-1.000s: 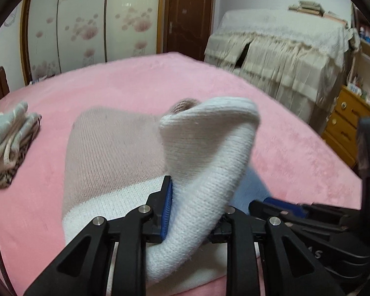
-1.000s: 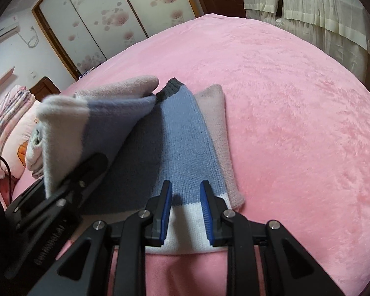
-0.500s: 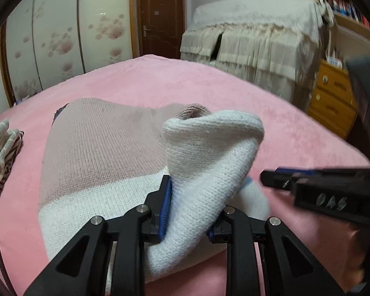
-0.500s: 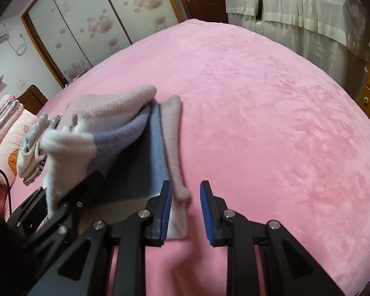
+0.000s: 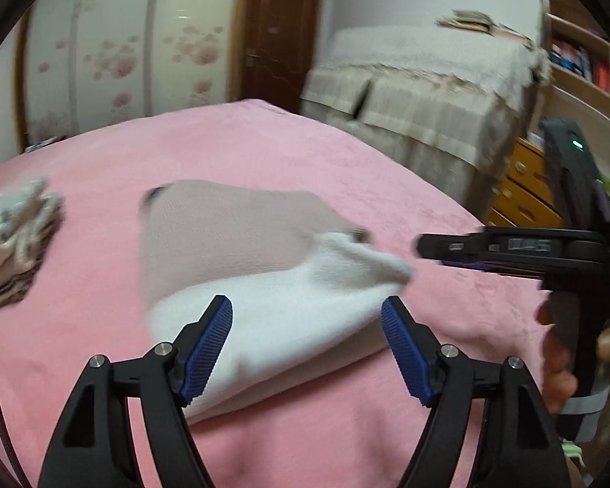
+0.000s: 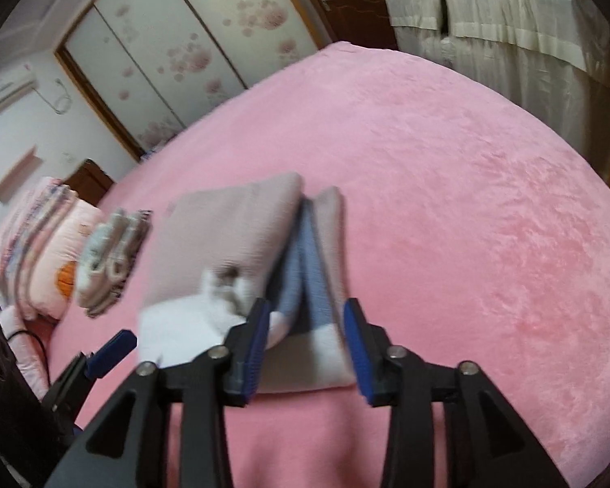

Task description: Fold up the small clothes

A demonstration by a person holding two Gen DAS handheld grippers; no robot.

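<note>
- My left hand-held gripper was pinching the white hem of the knit a second ago, holding it raised in a hump; now its jaws are opening wide, nothing pressed between the blue pads, and the hem has dropped
- The knit lies on the pink bed, folded over on itself: dusty pink panel on top, white band nearest me, one white corner poking out to the right, a bit rumpled
- My right hand-held gripper is opening too; in its own view the pads stand apart on either side of the knit's near edge, and I judge they are not pressing on it
- From the right wrist view the fold is not closed tight: a gap shows blue and grey layers between the top flap and a pink strip lying flat beside it
- A second ago that blue inside lay spread open; now the flap covers most of it, so I reckon this fold is laid down
- What I judge is left: smooth the white corner, close the gap, perhaps one more fold
- A stack of folded clothes sits near on the left, where this piece likely belongs
</note>
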